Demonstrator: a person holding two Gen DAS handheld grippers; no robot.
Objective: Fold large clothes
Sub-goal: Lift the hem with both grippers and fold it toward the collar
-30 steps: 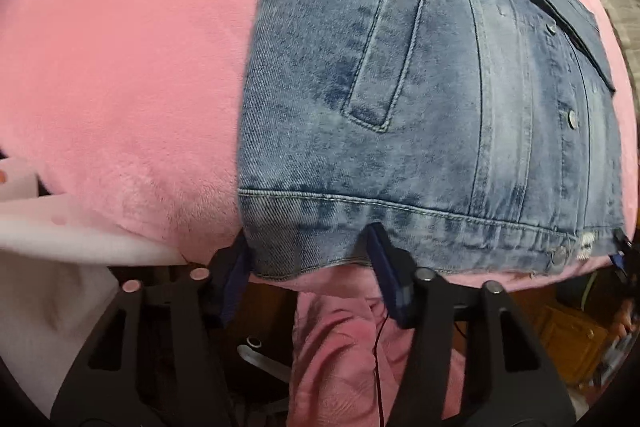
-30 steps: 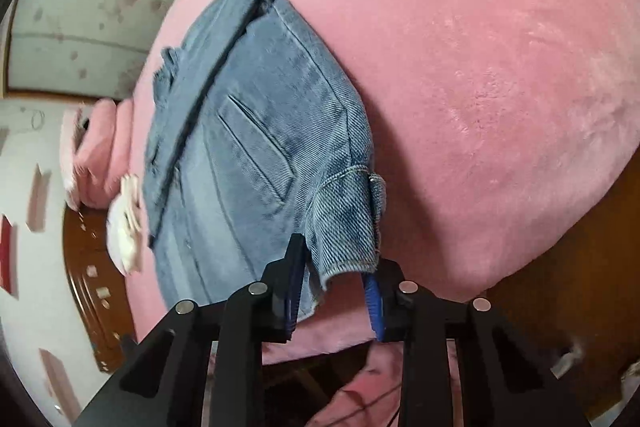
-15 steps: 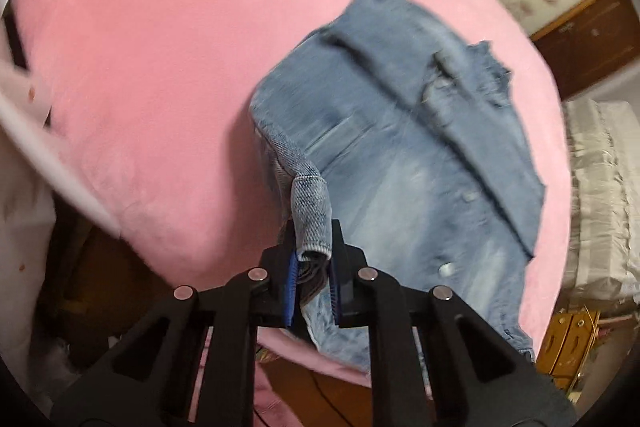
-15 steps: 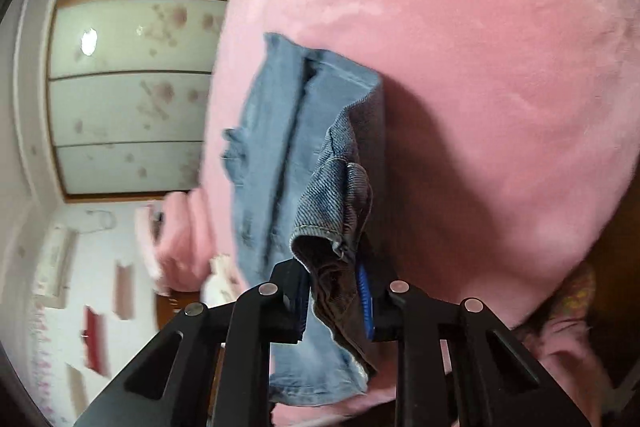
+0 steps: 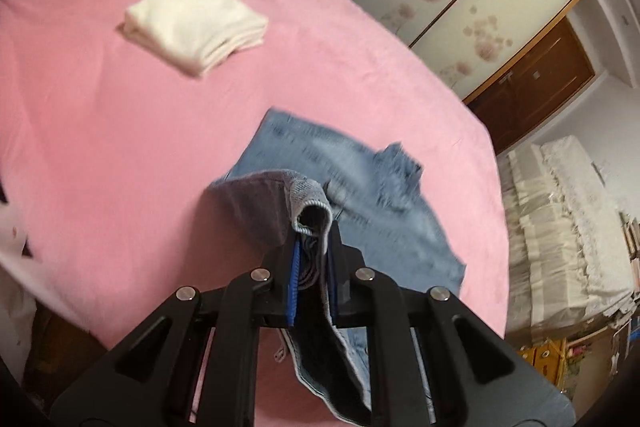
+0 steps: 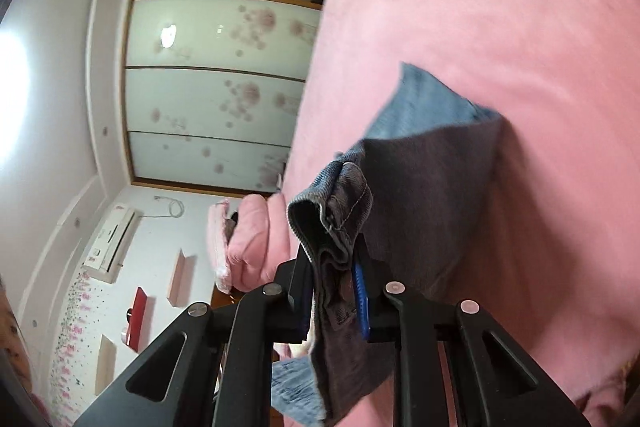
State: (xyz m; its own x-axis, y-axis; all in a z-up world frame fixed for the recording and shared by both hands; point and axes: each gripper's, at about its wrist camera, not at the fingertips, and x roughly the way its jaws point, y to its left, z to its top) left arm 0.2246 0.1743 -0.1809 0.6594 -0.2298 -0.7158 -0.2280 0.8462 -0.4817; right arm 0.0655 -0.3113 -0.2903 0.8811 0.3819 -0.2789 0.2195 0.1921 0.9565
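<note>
The wide bed under its pink plush cover (image 5: 120, 155) gives a broad, soft surface for folding. On its near right part lies the faded blue denim jacket (image 5: 360, 195), its far part on the cover, its near hem lifted so it can swing over. The left gripper (image 5: 314, 267) and right gripper (image 6: 334, 275) each have jaws nearly closed, pinching a hem corner. A folded cream cloth stack (image 5: 196, 23) sits far left, out of the way.

Left tool (image 5: 314, 259) and right tool (image 6: 334, 267) each clamp denim between 2 fingers.
</note>
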